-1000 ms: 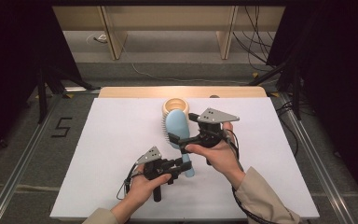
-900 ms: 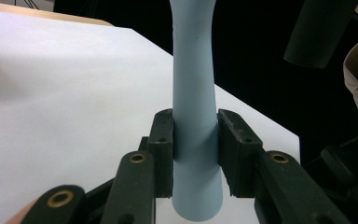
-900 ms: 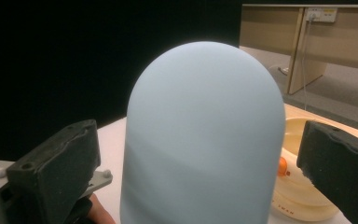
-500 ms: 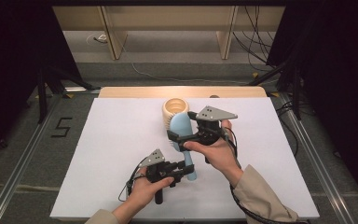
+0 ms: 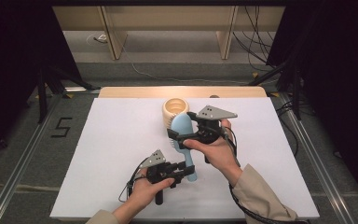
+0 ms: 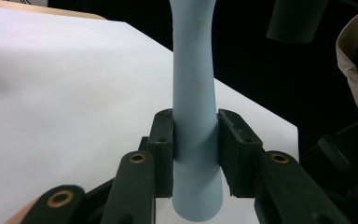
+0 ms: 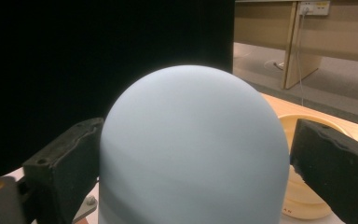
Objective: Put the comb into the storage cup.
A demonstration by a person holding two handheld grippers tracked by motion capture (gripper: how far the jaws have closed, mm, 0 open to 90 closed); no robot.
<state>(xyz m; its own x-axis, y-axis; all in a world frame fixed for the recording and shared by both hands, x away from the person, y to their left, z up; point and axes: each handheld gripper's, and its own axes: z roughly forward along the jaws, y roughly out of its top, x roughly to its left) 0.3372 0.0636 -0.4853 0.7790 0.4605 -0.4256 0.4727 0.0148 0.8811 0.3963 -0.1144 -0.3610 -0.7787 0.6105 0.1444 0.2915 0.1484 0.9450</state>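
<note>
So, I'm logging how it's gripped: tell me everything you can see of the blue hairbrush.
The hairbrush is pale blue, matte, plastic-looking, with a rounded oval head and a slim handle flaring at its end. The left tongs clamp the handle; the right tongs straddle the head, just closing. It is held above the white table, beside a cream cup.

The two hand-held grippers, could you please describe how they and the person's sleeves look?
Both the left gripper and right gripper are black with paired black jaws, each topped by a grey three-cornered plate and trailing a black cable. The sleeves are beige.
</note>
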